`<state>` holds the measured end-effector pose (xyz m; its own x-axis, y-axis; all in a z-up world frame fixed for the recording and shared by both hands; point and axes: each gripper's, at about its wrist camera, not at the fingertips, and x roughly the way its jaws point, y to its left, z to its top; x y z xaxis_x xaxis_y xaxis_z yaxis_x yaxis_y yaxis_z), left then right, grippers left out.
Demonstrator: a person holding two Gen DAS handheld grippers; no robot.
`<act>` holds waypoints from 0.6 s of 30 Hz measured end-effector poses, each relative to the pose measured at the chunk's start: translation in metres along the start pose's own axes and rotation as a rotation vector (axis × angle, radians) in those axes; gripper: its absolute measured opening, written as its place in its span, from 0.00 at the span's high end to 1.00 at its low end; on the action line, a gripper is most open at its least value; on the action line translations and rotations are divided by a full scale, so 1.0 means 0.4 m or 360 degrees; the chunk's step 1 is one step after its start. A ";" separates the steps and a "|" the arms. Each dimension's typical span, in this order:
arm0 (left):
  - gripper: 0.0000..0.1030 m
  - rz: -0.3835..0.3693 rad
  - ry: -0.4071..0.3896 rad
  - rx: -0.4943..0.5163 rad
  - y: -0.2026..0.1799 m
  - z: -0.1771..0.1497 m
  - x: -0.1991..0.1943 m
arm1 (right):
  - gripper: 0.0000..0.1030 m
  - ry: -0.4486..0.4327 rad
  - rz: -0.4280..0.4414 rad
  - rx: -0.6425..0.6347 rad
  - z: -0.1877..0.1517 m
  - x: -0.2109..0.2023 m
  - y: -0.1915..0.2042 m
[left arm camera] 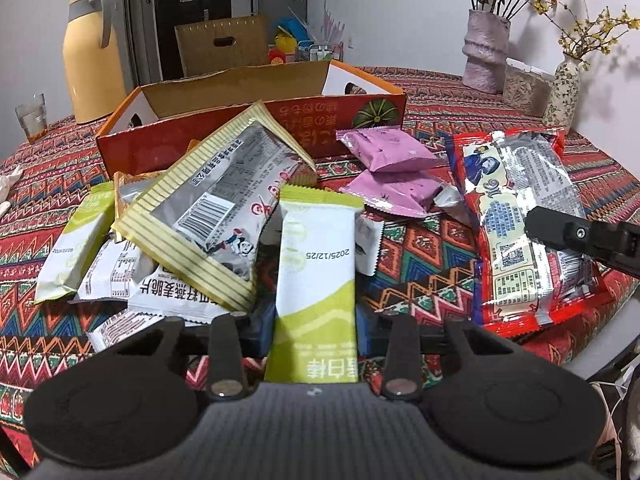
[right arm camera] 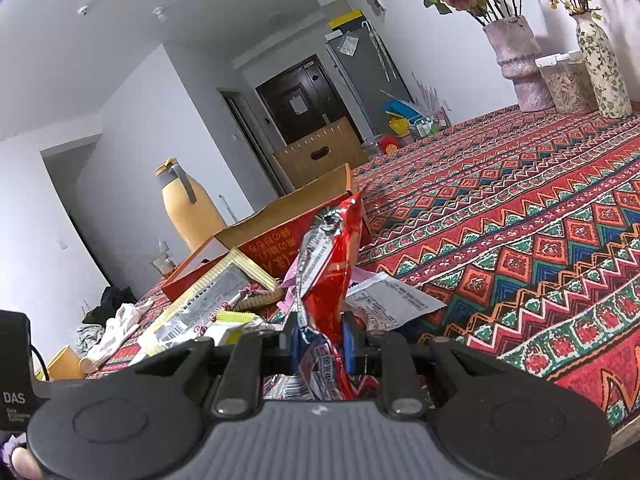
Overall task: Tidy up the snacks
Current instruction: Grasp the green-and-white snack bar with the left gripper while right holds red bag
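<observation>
Left wrist view: left tongs (left arm camera: 316, 320) clamp a green-white bar (left arm camera: 316, 276) stamped 2025/12/25; right tongs (right arm camera: 320, 340) grip a red packet (right arm camera: 326, 280).

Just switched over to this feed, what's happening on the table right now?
A person with a handheld gripper in each hand is sorting a pile of snack packets on a patterned tablecloth. The left gripper is shut on a green-and-white bar packet, and the right gripper is shut on a red snack bag. The open orange cardboard box behind the pile looks empty from here, and the other packets lie loose in front of it.
</observation>
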<state>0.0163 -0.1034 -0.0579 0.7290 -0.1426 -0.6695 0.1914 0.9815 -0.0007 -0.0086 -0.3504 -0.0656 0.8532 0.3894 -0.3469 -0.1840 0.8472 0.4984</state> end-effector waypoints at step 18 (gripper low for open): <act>0.63 -0.0016 -0.0202 -0.0014 0.020 0.037 -0.092 | 0.81 -0.0063 -0.0013 -0.0080 0.024 -0.005 0.061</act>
<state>0.0007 -0.0920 -0.0221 0.8047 -0.1667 -0.5699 0.1935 0.9810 -0.0138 -0.0102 -0.3340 -0.0449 0.8731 0.3690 -0.3187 -0.2005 0.8676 0.4551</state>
